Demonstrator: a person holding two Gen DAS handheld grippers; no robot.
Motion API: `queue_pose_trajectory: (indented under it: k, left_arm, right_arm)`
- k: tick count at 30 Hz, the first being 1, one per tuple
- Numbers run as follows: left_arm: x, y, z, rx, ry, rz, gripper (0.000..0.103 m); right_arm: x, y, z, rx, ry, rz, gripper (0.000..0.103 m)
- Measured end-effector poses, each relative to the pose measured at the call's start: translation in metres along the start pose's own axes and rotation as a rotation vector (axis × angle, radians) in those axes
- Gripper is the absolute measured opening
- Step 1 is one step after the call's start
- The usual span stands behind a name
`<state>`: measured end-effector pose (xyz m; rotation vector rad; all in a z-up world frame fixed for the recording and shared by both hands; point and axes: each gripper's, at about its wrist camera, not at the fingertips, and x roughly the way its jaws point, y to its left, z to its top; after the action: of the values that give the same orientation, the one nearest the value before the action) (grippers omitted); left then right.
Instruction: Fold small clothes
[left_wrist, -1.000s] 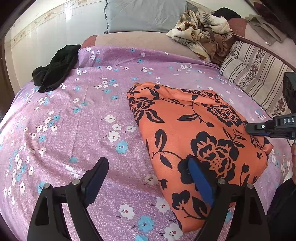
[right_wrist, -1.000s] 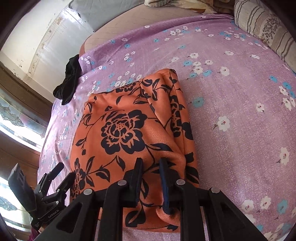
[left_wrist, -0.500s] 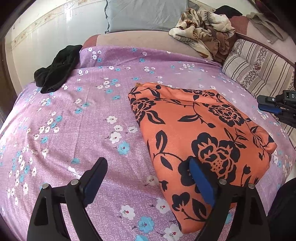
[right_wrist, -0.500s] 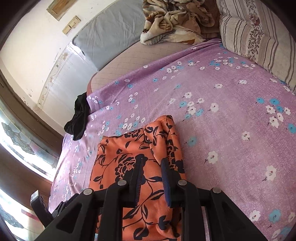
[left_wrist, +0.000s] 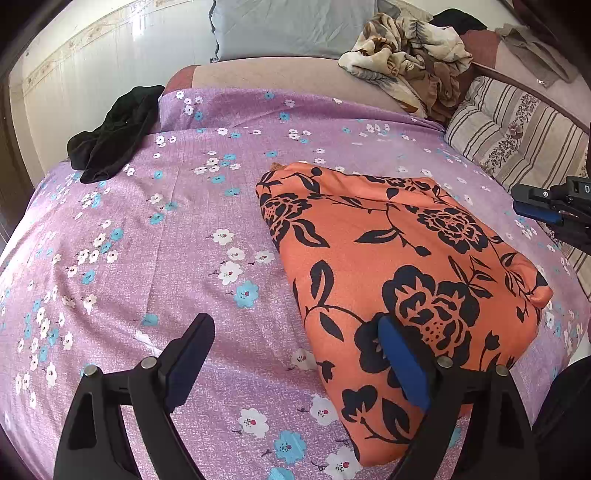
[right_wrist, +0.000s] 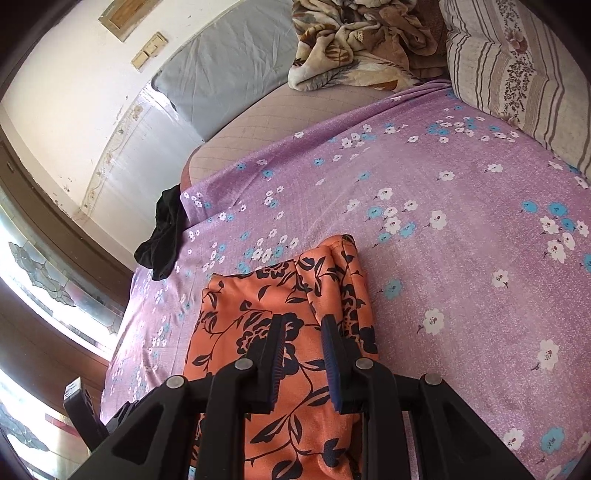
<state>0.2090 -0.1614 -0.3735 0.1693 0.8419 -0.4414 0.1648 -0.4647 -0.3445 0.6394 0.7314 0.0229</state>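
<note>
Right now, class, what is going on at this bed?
A person is folding clothes with a gripper in each hand. An orange floral garment lies folded on the purple flowered bedsheet. The left gripper hovers wide open at its near edge, gripping nothing. The right gripper is above the garment's other side, its jaws narrow with nothing visibly pinched between them. A black garment waits crumpled at the sheet's far corner.
</note>
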Motion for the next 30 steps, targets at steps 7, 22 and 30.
queue_pose_trajectory:
  k: [7, 22, 30]
  left_arm:
    - [0.0, 0.0, 0.001, 0.007, 0.003, 0.004, 0.09]
    - [-0.032, 0.013, 0.017, -0.049, -0.085, -0.028, 0.09]
    - [-0.025, 0.013, 0.015, -0.043, -0.058, -0.014, 0.09]
  right_arm:
    - [0.0, 0.008, -0.001, -0.022, -0.012, 0.045, 0.057]
    - [0.0, 0.015, -0.003, -0.065, -0.044, 0.004, 0.067]
    - [0.003, 0.018, -0.004, -0.076, -0.037, -0.008, 0.067]
